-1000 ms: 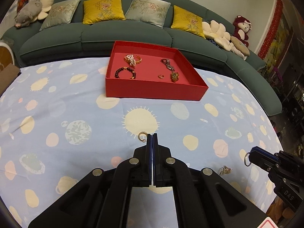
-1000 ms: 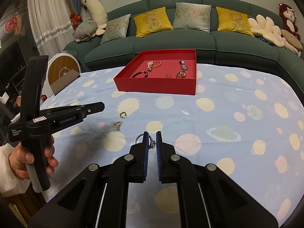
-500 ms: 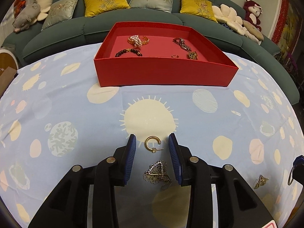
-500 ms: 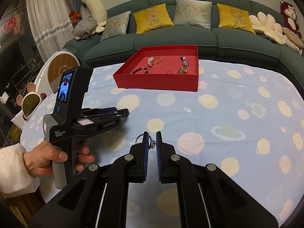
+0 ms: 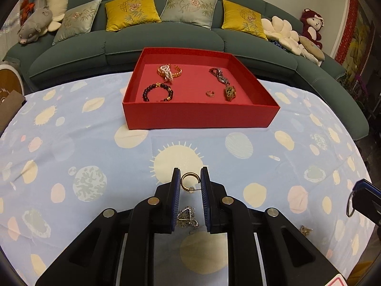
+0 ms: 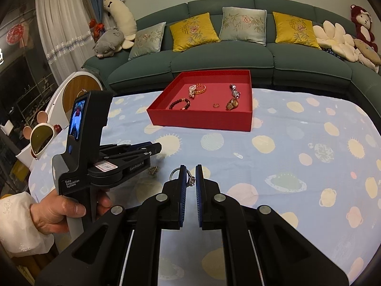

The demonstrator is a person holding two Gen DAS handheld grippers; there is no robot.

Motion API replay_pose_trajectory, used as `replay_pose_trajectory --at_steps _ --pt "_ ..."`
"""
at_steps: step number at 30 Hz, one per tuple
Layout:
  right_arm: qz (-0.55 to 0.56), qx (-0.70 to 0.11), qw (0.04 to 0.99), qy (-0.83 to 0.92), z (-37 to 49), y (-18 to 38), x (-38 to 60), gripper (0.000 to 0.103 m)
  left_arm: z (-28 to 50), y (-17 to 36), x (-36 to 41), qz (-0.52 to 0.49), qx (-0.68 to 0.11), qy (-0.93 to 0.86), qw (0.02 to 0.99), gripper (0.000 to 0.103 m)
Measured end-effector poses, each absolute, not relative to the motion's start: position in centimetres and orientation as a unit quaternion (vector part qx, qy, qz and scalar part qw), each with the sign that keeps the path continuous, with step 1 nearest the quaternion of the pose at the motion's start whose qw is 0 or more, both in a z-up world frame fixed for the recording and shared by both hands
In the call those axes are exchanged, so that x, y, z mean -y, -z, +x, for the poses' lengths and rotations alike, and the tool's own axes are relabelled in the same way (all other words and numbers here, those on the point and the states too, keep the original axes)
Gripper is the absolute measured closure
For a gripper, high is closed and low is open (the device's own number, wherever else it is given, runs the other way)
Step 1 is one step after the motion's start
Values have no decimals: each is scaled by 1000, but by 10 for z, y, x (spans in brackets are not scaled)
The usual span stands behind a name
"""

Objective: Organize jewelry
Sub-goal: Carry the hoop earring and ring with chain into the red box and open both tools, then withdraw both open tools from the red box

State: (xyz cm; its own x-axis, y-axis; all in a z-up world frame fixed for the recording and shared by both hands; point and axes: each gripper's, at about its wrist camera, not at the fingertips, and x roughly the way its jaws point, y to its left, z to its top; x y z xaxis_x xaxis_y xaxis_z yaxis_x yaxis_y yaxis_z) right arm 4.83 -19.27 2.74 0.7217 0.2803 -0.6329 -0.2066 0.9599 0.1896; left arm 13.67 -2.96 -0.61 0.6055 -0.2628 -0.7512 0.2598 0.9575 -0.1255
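Your red tray [image 5: 200,119] holds two bracelets, a ring [image 5: 210,93] and a watch [image 5: 230,92]. Your left gripper [image 5: 190,181] is closing around a hoop [image 5: 189,182]; your right gripper [image 6: 189,177] pinches a ring.

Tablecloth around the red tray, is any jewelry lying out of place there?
Yes. A gold hoop earring and a filigree piece lie loose on the tablecloth, short of the red tray. The left gripper is closing its jaws around the earring. Another small piece lies farther right.
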Motion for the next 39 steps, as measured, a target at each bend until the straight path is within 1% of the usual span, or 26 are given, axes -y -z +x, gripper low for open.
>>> replay_pose_trajectory --at_steps 6,10,15,19,23,28,33,39 --pt "68 -312 938 -136 69 -66 193 96 136 -62 22 -3 -377 157 913 88" --pt "86 -280 946 -138 97 -97 197 96 153 -107 14 5 -338 158 928 88" --pt "120 -262 950 -125 144 -112 208 96 191 -123 10 -6 -319 153 935 88" --pt "125 -266 948 -117 177 -106 208 96 215 -111 15 8 -319 152 936 88" --pt "129 -280 944 -115 208 -93 204 96 244 -88 17 -6 -342 154 927 88" --pt "123 -326 930 -112 242 -57 198 96 269 -60 26 -16 -360 157 920 88" --pt "112 -365 918 -105 260 -23 197 96 279 -32 33 -2 -379 154 912 88" --pt "101 -386 911 -101 267 1 192 96 287 -9 36 8 -393 141 909 88"
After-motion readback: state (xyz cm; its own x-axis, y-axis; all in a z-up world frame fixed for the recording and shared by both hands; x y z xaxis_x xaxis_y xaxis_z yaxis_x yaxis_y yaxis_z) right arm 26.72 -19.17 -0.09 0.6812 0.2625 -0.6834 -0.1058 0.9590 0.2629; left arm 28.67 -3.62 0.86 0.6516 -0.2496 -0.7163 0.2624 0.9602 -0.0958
